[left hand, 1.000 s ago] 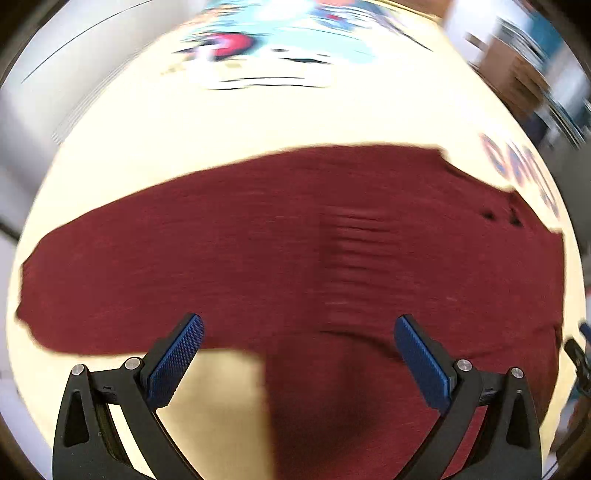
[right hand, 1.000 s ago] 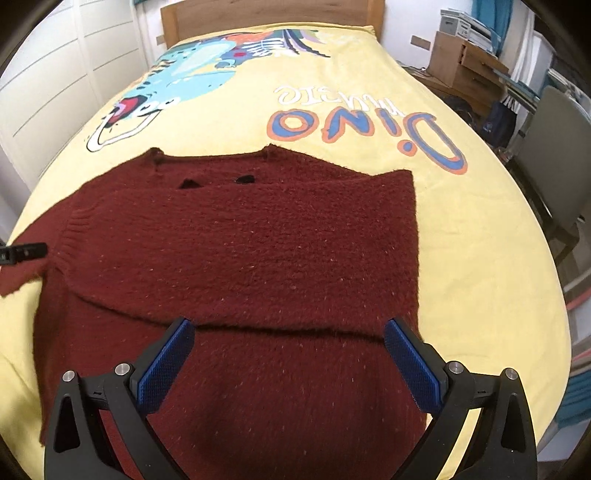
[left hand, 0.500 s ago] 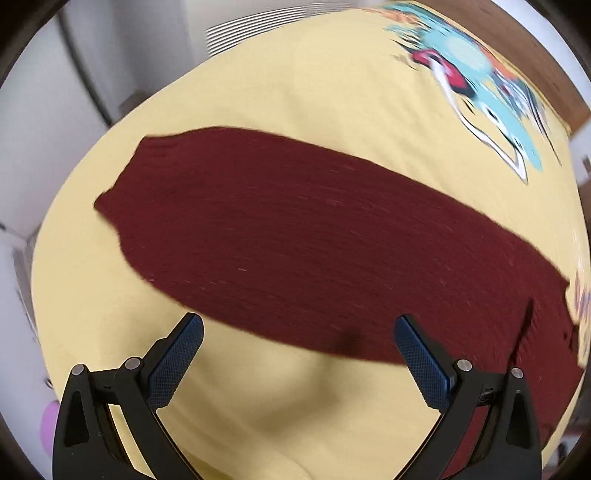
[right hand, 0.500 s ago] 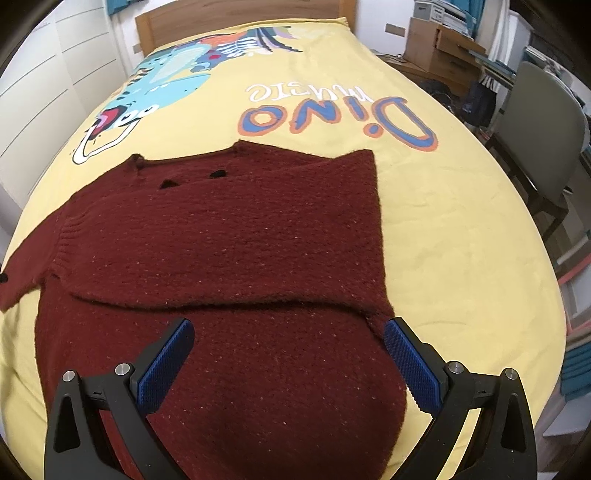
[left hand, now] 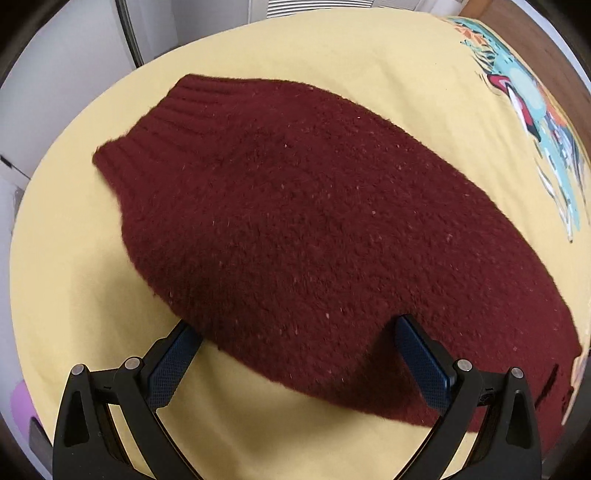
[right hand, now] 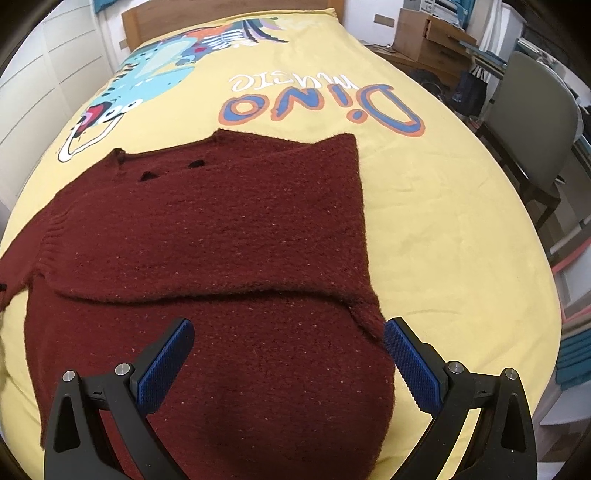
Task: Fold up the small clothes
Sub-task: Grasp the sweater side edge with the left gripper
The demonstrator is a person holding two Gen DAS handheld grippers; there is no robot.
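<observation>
A dark red knit sweater (right hand: 221, 258) lies flat on a yellow bedspread (right hand: 443, 221). Its right sleeve is folded across the body. In the left wrist view the other sleeve (left hand: 314, 229) lies stretched out, its ribbed cuff (left hand: 166, 125) at the far left. My left gripper (left hand: 295, 365) is open and empty, low over the sleeve's near edge. My right gripper (right hand: 288, 362) is open and empty, over the sweater's lower body near its right edge.
The bedspread has a dinosaur print (right hand: 147, 77) and "Dino music" lettering (right hand: 321, 99). A wooden headboard (right hand: 221, 11) stands at the far end. A grey chair (right hand: 535, 122) and shelves stand right of the bed. White cupboard doors (right hand: 37, 74) are on the left.
My left gripper has swung left from the sweater's body to the outstretched sleeve and moved closer to it. My right gripper has shifted slightly right and forward. Both stay open.
</observation>
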